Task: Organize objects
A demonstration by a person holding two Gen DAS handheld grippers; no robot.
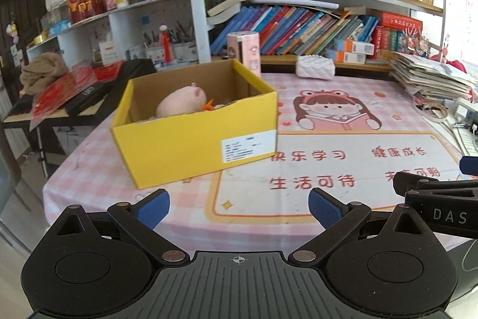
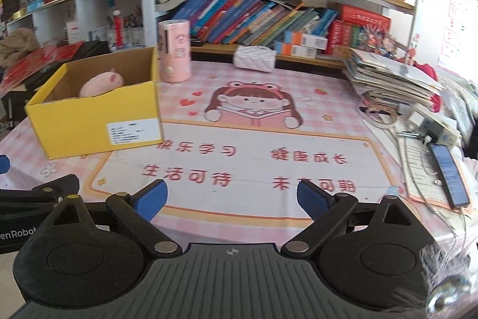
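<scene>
A yellow cardboard box (image 1: pixel 194 139) stands on the pink checked table mat (image 1: pixel 343 169); it also shows in the right wrist view (image 2: pixel 95 121). Inside it lie a pink plush pig (image 1: pixel 182 102) (image 2: pixel 101 84) and something orange (image 1: pixel 209 106), partly hidden by the box wall. My left gripper (image 1: pixel 239 207) is open and empty, near the table's front edge, in front of the box. My right gripper (image 2: pixel 231 196) is open and empty over the mat's front, to the right of the box. Part of the right gripper shows in the left wrist view (image 1: pixel 436 199).
A pink cylinder (image 2: pixel 174 51) stands behind the box. A white quilted pouch (image 2: pixel 254 58) lies at the back. A stack of papers (image 2: pixel 388 79), cables and a phone (image 2: pixel 449 175) are on the right. Bookshelves (image 2: pixel 269 20) stand behind; a keyboard (image 1: pixel 59 106) is at left.
</scene>
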